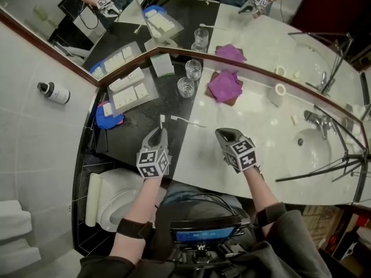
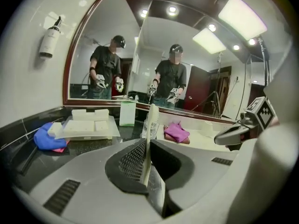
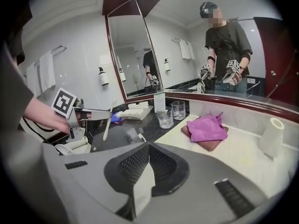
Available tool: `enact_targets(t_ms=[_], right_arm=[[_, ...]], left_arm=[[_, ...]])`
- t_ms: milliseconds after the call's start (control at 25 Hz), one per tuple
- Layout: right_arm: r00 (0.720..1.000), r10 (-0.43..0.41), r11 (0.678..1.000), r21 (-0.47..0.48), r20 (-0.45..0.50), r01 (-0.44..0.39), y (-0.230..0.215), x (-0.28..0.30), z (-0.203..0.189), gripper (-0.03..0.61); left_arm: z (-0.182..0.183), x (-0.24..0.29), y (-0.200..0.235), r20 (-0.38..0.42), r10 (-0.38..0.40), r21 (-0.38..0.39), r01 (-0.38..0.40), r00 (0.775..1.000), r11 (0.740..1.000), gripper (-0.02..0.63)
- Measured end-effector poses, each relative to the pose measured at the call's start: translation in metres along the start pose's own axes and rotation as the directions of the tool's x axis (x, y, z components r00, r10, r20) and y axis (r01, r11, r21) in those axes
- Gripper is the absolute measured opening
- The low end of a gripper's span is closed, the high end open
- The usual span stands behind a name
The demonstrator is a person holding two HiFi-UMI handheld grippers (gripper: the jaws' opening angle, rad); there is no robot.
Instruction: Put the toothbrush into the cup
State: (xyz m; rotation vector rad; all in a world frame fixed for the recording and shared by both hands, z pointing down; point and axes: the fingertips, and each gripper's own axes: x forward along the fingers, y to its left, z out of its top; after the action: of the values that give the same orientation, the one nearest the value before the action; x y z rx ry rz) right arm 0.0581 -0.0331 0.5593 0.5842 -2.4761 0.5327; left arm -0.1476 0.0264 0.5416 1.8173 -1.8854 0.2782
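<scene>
My left gripper [image 1: 160,132] is shut on a white toothbrush [image 1: 162,120], lifted above the dark counter. In the left gripper view the toothbrush [image 2: 150,134] stands upright between the jaws, its bristle end on top. Two clear glass cups [image 1: 186,87] [image 1: 193,69] stand beyond it by the mirror. The nearer cup [image 2: 150,127] shows right behind the brush. My right gripper [image 1: 224,134] is shut and empty over the white counter. From the right gripper view, the left gripper [image 3: 89,114] shows at left with the toothbrush [image 3: 106,127] hanging from it, and the cups [image 3: 164,117] are ahead.
A second toothbrush [image 1: 186,121] lies on the counter between the grippers. A purple cloth [image 1: 225,86] sits right of the cups, a tray of white packets [image 1: 130,90] and a blue cloth [image 1: 110,119] left. The sink [image 1: 316,149] with its tap is far right.
</scene>
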Motion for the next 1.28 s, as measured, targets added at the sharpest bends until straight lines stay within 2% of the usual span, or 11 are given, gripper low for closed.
enact_targets(t_ms=[280,520,680,880,1120,1280], right_arm=[[0.998,-0.003,0.999,0.052,0.065,-0.001,0.005,0.010,0.019,0.018],[0.995,0.029,0.999,0.038,0.095,-0.033,0.018,0.038,0.043,0.018],[0.992,0.074,0.997,0.017,0.099,-0.076,0.037,0.064,0.057,0.018],[0.985,0.141,0.990,0.001,0.100,-0.142,0.063,0.103,0.063,0.018],[0.970,0.225,0.974,-0.025,0.090,-0.224,0.090,0.142,0.064,0.018],[0.962,0.259,0.966,-0.030,0.086,-0.257,0.101,0.160,0.061,0.018]], left_arm=[[0.054,0.034,0.021,0.085,-0.103,0.113,0.093,0.991,0.989,0.021],[0.113,0.083,0.034,0.167,-0.235,0.183,0.205,0.957,0.962,0.021],[0.150,0.116,0.035,0.222,-0.329,0.211,0.284,0.918,0.935,0.021],[0.186,0.155,0.034,0.305,-0.431,0.204,0.384,0.849,0.900,0.021],[0.209,0.196,0.019,0.358,-0.522,0.206,0.480,0.774,0.853,0.021],[0.216,0.218,0.006,0.380,-0.564,0.202,0.529,0.733,0.824,0.020]])
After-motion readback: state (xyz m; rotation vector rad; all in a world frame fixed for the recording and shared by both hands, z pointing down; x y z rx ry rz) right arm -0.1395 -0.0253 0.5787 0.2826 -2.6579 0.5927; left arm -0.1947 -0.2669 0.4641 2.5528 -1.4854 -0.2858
